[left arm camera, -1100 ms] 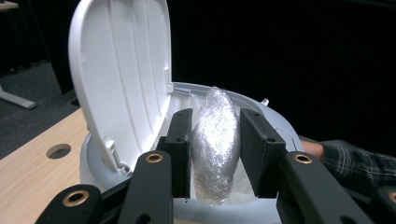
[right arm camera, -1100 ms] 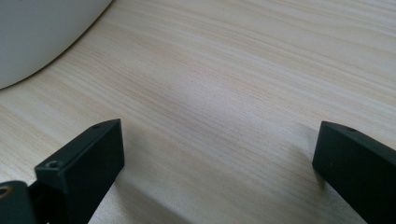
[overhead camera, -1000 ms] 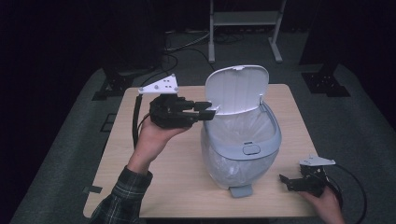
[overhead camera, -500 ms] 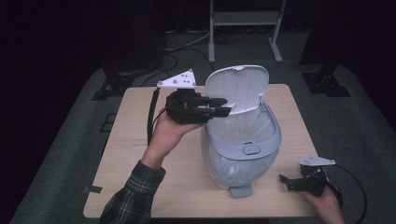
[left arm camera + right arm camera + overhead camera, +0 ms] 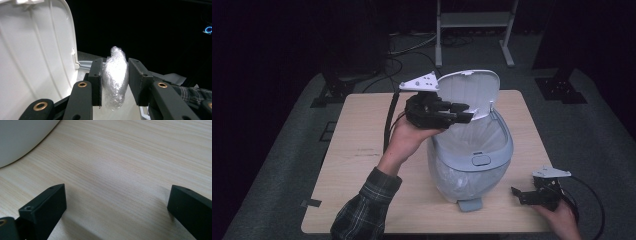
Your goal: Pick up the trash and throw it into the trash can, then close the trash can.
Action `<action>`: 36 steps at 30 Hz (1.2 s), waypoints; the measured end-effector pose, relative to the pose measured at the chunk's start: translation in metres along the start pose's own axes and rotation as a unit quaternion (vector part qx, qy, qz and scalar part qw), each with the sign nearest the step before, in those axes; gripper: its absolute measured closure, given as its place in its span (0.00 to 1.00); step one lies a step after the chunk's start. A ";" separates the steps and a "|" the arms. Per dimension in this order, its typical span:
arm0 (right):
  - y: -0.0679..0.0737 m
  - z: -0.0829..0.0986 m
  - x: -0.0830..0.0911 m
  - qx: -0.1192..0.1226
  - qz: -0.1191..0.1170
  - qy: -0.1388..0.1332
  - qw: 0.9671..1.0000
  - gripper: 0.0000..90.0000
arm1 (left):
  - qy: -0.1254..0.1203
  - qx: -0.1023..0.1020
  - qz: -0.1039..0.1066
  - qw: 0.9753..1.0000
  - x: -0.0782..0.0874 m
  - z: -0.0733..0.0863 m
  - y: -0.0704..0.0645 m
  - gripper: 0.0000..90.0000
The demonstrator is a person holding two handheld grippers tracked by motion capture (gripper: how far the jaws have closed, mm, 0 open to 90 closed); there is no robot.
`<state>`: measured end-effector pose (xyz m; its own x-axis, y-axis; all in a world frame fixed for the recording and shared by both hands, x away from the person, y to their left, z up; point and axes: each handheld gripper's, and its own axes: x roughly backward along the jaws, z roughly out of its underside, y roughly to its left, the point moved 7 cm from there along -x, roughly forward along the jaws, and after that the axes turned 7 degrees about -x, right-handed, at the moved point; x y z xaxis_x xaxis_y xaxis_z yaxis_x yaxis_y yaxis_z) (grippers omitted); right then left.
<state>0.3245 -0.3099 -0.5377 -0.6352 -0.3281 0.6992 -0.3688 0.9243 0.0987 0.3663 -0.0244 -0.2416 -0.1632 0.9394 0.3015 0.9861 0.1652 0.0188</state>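
Observation:
A grey-blue pedal bin (image 5: 472,165) stands on the wooden table (image 5: 357,150), its white lid (image 5: 472,92) raised and a clear liner inside. My left gripper (image 5: 464,112) hovers over the bin's open mouth, just in front of the lid. It is shut on a wad of crumpled clear plastic (image 5: 115,77), which sticks up between the two jaws beside the lid's ribbed inside (image 5: 32,50). My right gripper (image 5: 519,195) rests low on the table at the front right, open, with bare wood (image 5: 120,170) between its jaws and the bin's wall (image 5: 20,137) off to one side.
The bin's foot pedal (image 5: 469,204) points toward the table's front edge. A metal stand (image 5: 472,30) and cables lie on the dark floor behind the table. Bare tabletop stretches to the left of the bin.
My left gripper has carried the plastic wad up and to the right, from beside the bin to over its open mouth. The right gripper has stayed put.

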 end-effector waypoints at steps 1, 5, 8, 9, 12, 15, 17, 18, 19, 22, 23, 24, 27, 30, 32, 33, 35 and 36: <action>0.000 0.000 0.000 0.000 0.000 0.000 1.000 0.01 | 0.000 0.000 0.001 1.000 -0.002 0.000 0.000 0.73; 0.000 0.000 0.000 0.000 0.000 0.000 1.000 0.01 | 0.000 -0.001 0.004 1.000 -0.009 -0.002 0.000 0.73; 0.000 0.000 0.000 0.000 0.000 0.000 1.000 0.01 | -0.001 -0.002 0.006 1.000 -0.013 -0.002 -0.001 0.73; 0.000 0.000 0.000 0.000 0.000 0.000 1.000 0.01 | -0.001 -0.002 0.007 1.000 -0.014 -0.003 -0.001 0.73; 0.000 0.000 0.000 0.000 0.000 0.000 1.000 0.01 | -0.005 -0.003 0.004 1.000 -0.015 -0.003 -0.001 0.72; 0.000 0.000 0.000 0.000 0.000 0.000 1.000 0.01 | -0.007 -0.003 0.001 1.000 -0.014 -0.004 -0.001 0.70; 0.000 0.000 0.000 0.000 0.000 0.000 1.000 0.01 | -0.007 -0.003 0.000 1.000 -0.013 -0.004 -0.001 0.66; 0.000 0.000 0.000 0.000 0.000 0.000 1.000 0.01 | -0.007 -0.005 -0.002 1.000 -0.012 -0.004 -0.001 0.66; 0.000 0.000 0.000 0.000 0.000 0.000 1.000 0.01 | -0.007 -0.005 -0.003 1.000 -0.010 -0.004 -0.001 0.66; 0.000 0.000 0.000 0.000 0.000 0.000 1.000 0.01 | -0.006 -0.008 -0.006 1.000 -0.005 -0.003 0.000 0.68; 0.000 0.000 0.000 0.000 0.000 0.000 1.000 0.01 | -0.008 -0.008 -0.008 1.000 -0.003 -0.002 0.000 0.70; 0.000 0.000 0.000 0.000 0.000 0.000 1.000 0.01 | -0.008 -0.008 -0.008 1.000 -0.001 -0.002 0.000 0.72; 0.000 0.000 0.000 0.000 0.000 0.000 1.000 0.01 | -0.008 -0.007 -0.011 1.000 0.008 0.001 0.002 0.78; 0.000 0.000 0.000 -0.001 0.000 0.000 1.000 0.01 | -0.008 -0.006 -0.017 1.000 0.017 0.005 0.004 0.83; 0.000 0.000 0.000 -0.001 0.001 0.000 1.000 0.01 | -0.009 -0.004 -0.020 1.000 0.023 0.008 0.006 0.87; 0.000 0.000 0.000 -0.001 0.001 0.000 1.000 0.01 | -0.008 -0.004 -0.023 1.000 0.026 0.009 0.007 0.89; 0.000 0.000 0.000 -0.001 0.001 0.000 1.000 0.01 | -0.011 -0.001 -0.025 1.000 0.033 0.012 0.009 0.94; 0.000 0.000 0.000 -0.001 0.001 0.000 1.000 0.01 | -0.012 0.001 -0.026 1.000 0.037 0.013 0.010 0.95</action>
<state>0.3244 -0.3097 -0.5377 -0.6361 -0.3265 0.6991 -0.3659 0.9254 0.0992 0.3693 0.0162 -0.2430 -0.2140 0.9366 0.2775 0.9764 0.2136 0.0321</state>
